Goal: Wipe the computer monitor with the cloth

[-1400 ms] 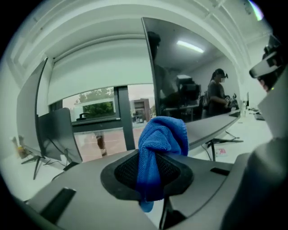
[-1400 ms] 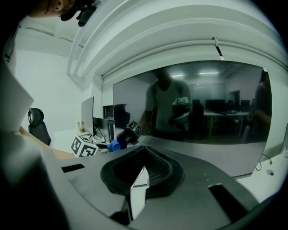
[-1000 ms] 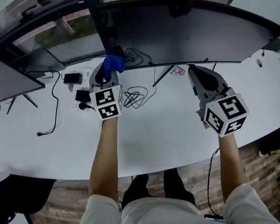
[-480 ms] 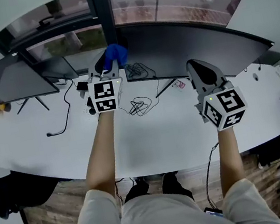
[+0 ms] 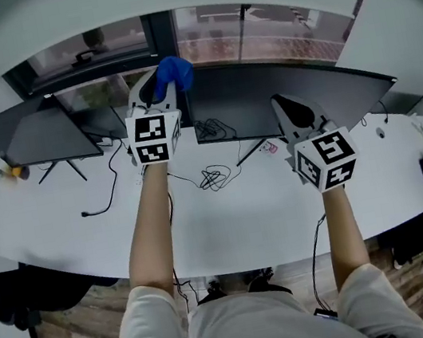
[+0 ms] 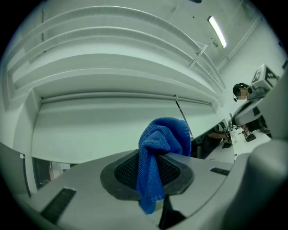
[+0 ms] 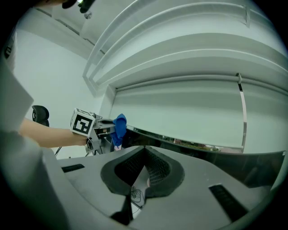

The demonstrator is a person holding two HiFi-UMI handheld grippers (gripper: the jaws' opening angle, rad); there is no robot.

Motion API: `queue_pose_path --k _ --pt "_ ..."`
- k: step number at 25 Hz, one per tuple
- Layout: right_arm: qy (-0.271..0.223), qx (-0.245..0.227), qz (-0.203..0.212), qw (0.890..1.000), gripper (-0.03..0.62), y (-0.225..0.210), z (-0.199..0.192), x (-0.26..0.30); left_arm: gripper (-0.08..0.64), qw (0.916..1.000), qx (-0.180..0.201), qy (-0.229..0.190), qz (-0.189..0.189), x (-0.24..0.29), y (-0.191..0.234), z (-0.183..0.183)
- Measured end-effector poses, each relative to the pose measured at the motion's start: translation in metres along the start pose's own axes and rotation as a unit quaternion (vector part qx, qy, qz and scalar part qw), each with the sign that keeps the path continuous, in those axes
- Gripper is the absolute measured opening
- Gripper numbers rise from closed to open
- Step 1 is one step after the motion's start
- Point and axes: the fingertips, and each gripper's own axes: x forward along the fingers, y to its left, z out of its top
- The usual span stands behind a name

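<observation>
**Cloth at the top left corner of the wide monitor, sweep not begun**

Left side: a smaller monitor stands angled at the far left of the desk, apart from the wide one. Not the target, as I judge it.

Left gripper: raised, with its jaws clenched on the blue cloth. In the left gripper view the cloth is pinched between the pads and bunches out past the tips. Whether it touches the screen I cannot tell.

Key relation: the cloth sits at the upper left corner of the wide monitor. The screen's long axis runs left to right, so nearly all of it lies to the right of the cloth and lower. The left gripper is clearly the nearer one.

Centre: loose cables lie on the desk under the screen's lower edge, a snag risk on low passes.

Right gripper: jaws closed on nothing, held in front of the middle of the screen. It probably has to give way for a full-width pass.

Room: open to the right along the screen.
</observation>
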Motion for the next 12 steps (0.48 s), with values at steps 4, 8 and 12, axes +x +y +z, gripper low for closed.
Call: queue_pose_path --k 4,8,12 --pt "-0.008 -0.002 -0.005 1.0 0.014 0.004 0.014 -0.012 0.094 0.9999 0.006 -0.01 0.0 -0.02 0.003 0.022" --pt "-0.011 0.005 -0.013 1.0 0.014 0.008 0.021 -0.025 0.095 0.9999 -0.001 -0.005 -0.01 -0.05 -0.001 0.034" --pt "-0.023 -0.003 -0.015 1.0 0.014 0.023 0.029 -0.038 0.095 0.9993 -0.012 0.008 -0.035 -0.084 -0.017 0.037"
